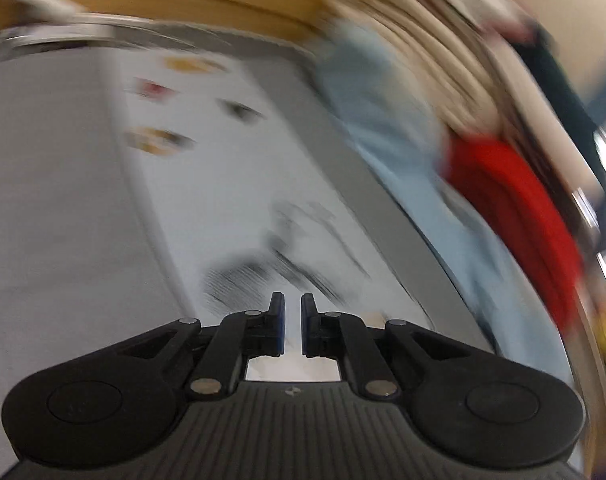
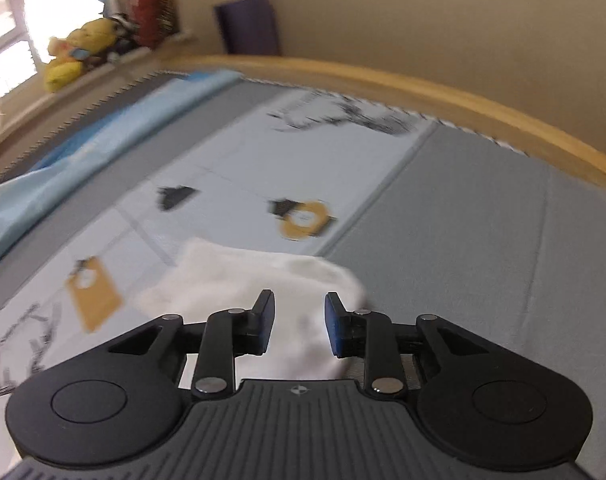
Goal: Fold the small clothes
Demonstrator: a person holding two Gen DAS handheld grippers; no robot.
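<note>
A small white garment (image 2: 259,280) lies on the printed pale sheet (image 2: 263,160) of the bed, right under my right gripper (image 2: 299,320). The right gripper is open and empty, its blue pads above the cloth's near part. My left gripper (image 1: 293,320) hovers over the same printed sheet (image 1: 231,184); its jaws stand almost together with a thin gap and nothing between them. The left wrist view is heavily blurred, and the white garment does not show in it.
A light blue cloth (image 1: 387,128) (image 2: 83,148) lies along the bed's side. A red item (image 1: 519,208) sits beyond it. A wooden bed frame (image 2: 443,92) rims the grey mattress cover (image 2: 483,240). Yellow soft toys (image 2: 79,52) sit on a ledge by the window.
</note>
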